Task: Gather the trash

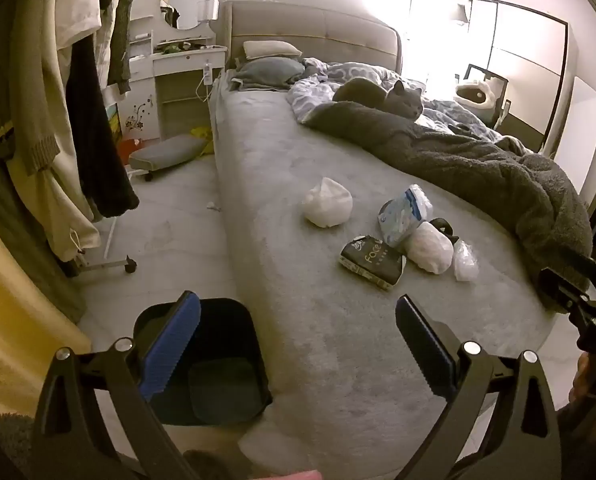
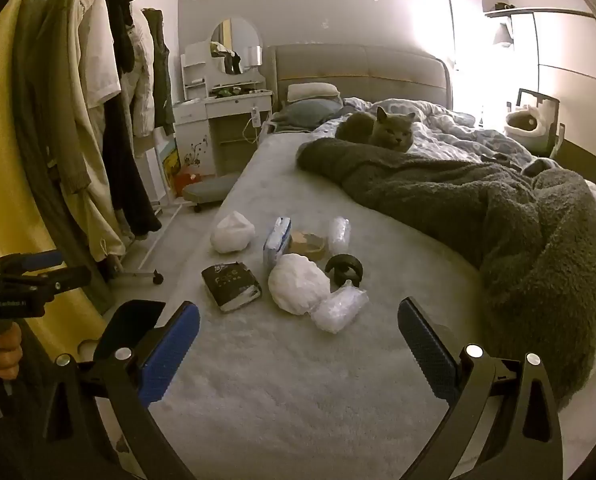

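Observation:
Several bits of trash lie on the grey bed (image 1: 298, 360): a white crumpled bag (image 1: 328, 208) (image 2: 232, 232), a blue-and-white pack (image 1: 404, 212) (image 2: 276, 240), a black tissue pack (image 1: 372, 260) (image 2: 232, 286), a white wad (image 1: 430, 252) (image 2: 296, 288), clear plastic (image 1: 466, 260) (image 2: 338, 312) and a black roll (image 2: 344, 270). A black bin (image 1: 214, 360) (image 2: 126, 320) stands on the floor against the bed's near corner. My left gripper (image 1: 298, 320) hangs open above the bin and the bed's edge, holding nothing. My right gripper (image 2: 298, 320) is open over the bed, short of the pile.
A grey cat (image 1: 382, 98) (image 2: 378, 130) sits on a dark fluffy blanket (image 2: 518, 240) along the bed's right side. A wheeled rack of hanging clothes (image 1: 78, 120) lines the left. A white dressing table (image 2: 226, 120) and a low stool (image 1: 166, 154) stand beyond.

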Tool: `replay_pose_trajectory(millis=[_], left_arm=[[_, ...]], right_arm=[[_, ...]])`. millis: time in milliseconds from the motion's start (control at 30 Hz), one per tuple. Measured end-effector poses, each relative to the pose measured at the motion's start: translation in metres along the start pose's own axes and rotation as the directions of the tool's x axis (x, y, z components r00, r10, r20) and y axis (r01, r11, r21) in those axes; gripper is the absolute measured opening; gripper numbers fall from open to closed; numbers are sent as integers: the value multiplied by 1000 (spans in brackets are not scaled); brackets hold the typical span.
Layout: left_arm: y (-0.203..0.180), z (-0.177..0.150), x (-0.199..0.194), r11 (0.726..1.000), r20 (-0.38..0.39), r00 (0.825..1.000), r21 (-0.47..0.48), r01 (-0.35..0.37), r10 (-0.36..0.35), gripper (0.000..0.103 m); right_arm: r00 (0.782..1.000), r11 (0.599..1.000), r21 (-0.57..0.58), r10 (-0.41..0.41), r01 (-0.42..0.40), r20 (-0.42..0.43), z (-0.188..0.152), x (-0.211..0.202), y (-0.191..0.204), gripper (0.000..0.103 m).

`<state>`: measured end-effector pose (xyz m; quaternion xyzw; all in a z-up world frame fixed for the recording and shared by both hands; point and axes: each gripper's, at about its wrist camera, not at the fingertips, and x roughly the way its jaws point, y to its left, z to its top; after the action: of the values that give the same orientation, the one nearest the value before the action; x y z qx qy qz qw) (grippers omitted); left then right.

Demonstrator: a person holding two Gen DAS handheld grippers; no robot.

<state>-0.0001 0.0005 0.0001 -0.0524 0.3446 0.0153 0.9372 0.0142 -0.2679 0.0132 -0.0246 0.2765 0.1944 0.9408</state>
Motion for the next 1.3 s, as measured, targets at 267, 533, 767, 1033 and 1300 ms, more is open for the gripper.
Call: replay_pose_trajectory(millis=[267, 533, 767, 1033, 1300], left_arm=[[0, 0, 0, 1000, -4, 1000, 3, -3, 3, 100], [0, 0, 0, 1000, -4, 1000, 4, -3, 3, 100], [0, 0, 0, 1000, -4, 1000, 4, -4, 4, 100], [0, 0, 0, 1000, -5, 1000, 5, -4, 4, 100], [0, 0, 0, 1000, -5, 1000, 6, -5, 5, 100]], right_arm=[[1000, 1000, -4, 0, 0, -3, 0, 0, 1, 100], [1000, 1000, -6, -2, 2, -6, 0, 0, 1, 100], [1000, 1000, -6, -1, 1, -4, -1, -2, 2, 100], [1000, 1000, -5, -1, 1, -5, -1, 0, 1, 100], [1000, 1000, -5, -1, 0, -5, -1, 1, 1, 100]])
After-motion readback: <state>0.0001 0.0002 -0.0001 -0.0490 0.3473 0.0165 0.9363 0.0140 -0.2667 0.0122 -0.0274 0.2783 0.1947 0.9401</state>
